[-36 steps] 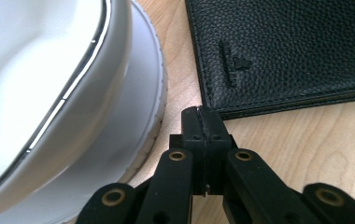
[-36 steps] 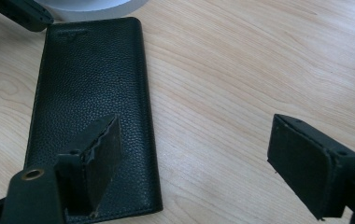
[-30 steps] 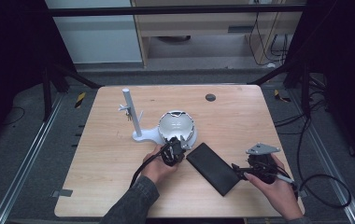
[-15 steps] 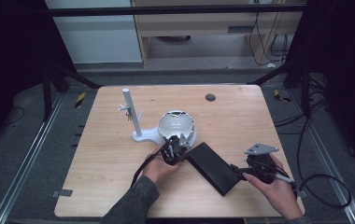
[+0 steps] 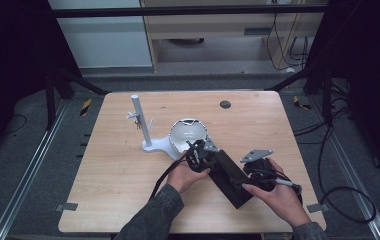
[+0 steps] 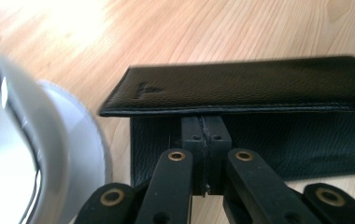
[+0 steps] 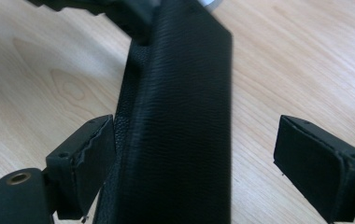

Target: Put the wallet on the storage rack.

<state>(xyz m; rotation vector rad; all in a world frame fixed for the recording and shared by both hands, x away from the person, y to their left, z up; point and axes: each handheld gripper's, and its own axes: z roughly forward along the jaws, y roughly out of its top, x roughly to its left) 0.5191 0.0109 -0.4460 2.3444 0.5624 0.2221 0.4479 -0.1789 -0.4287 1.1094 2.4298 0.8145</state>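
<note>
You had the flat black leather wallet lying near the front right of the pale wooden table, slanting between your two hands. A second earlier it lay flat and shut, farther from the white domed object on its post stand. Now its near end had slid up just beside that dome, and its upper flap had lifted off the lower one.

Your left gripper did that work. In the left gripper view its jaws stood pressed together, tucked in under the raised flap of the wallet, with the lower leaf lying behind them. Whether the pads pinched leather between them or merely wedged beneath the flap, the pictures did not let me tell.

Your right gripper sat at the wallet's other end, and its jaws had just been opening. In the right gripper view the wallet ran up between the two fingers; the left pad looked to be touching or just beside the leather edge, while the right pad stood well apart from it. So that hand was no longer clamping anything.

By my reading, you were opening the wallet: the left side had begun the lift, and the right had let go to allow the flap to swing.
</note>
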